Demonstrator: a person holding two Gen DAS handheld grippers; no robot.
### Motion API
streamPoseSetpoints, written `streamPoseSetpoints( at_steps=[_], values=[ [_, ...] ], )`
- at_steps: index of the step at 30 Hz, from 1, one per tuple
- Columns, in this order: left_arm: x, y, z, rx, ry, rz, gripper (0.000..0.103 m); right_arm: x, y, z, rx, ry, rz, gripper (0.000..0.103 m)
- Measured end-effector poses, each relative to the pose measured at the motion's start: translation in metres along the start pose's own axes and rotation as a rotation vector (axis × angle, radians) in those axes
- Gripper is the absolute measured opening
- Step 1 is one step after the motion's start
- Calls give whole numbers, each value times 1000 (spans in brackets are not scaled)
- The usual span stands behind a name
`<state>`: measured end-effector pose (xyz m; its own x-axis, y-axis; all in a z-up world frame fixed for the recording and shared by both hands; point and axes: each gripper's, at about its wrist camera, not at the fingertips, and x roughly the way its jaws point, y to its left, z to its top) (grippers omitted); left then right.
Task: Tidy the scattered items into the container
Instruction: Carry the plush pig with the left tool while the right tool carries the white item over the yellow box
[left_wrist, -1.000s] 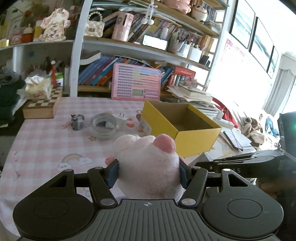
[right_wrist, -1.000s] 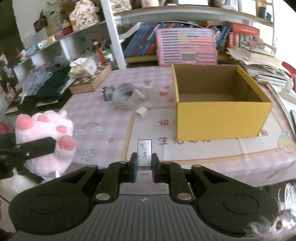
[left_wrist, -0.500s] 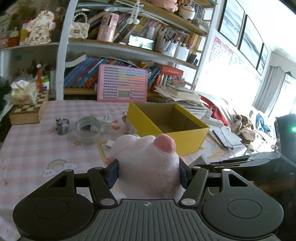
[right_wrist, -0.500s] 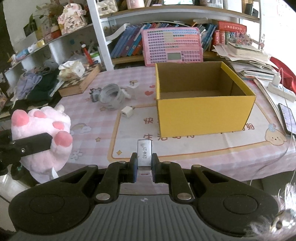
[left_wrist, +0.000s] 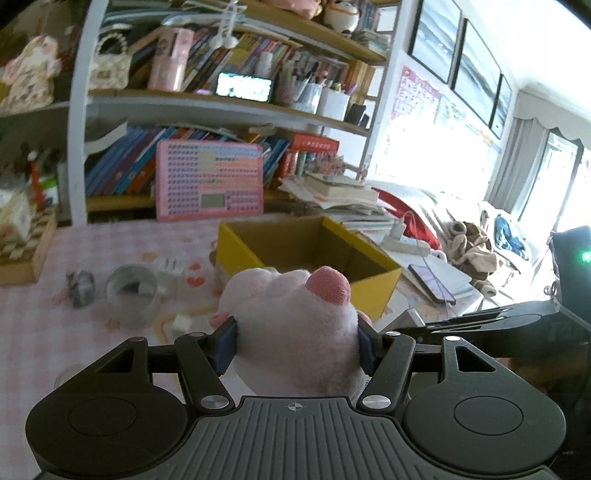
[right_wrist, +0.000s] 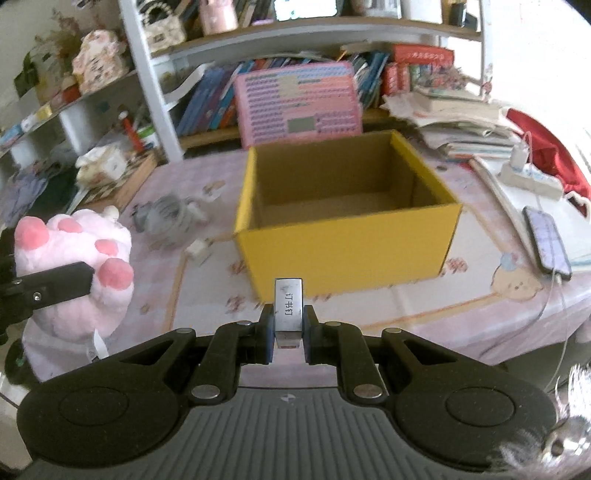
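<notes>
The left claw (left_wrist: 297, 343) squeezes a soft pink plush paw (left_wrist: 295, 314). The right claw (right_wrist: 289, 326) pinches a small silver staple box (right_wrist: 289, 308) that reads 订书钉. Both are held up, likely to drop into the empty yellow box (right_wrist: 347, 243) in the middle of the tabletop (right_wrist: 424, 306).

Home study or living room: crammed bookshelf (left_wrist: 207, 122) (books, trinkets), pink checked tablecloth (right_wrist: 424, 314), framed pictures (left_wrist: 458, 55), curtained window (left_wrist: 532, 166).
</notes>
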<state>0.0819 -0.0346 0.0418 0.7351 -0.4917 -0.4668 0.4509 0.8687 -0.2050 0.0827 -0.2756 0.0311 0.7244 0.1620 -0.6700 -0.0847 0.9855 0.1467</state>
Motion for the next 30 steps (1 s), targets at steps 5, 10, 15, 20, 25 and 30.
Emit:
streamPoseSetpoints(
  at_steps=[5,10,15,20,25,30],
  values=[
    [23,-3,24,19,-31,-3,63,5,-19,29,-2,-47,-3,13],
    [44,-10,45,32,-60,-1,63,13,-37,61,-28,-91,11,13],
    [70,-15,63,22,-78,21,63,31,-55,91,-76,-105,40,13],
    [109,-22,73,36,-48,49,63,66,-71,118,-156,-83,78,13],
    [158,-28,71,63,31,91,63,115,-81,130,-258,-17,112,14],
    [199,-28,59,95,135,140,63,164,-89,129,-334,92,138,14]
  ],
)
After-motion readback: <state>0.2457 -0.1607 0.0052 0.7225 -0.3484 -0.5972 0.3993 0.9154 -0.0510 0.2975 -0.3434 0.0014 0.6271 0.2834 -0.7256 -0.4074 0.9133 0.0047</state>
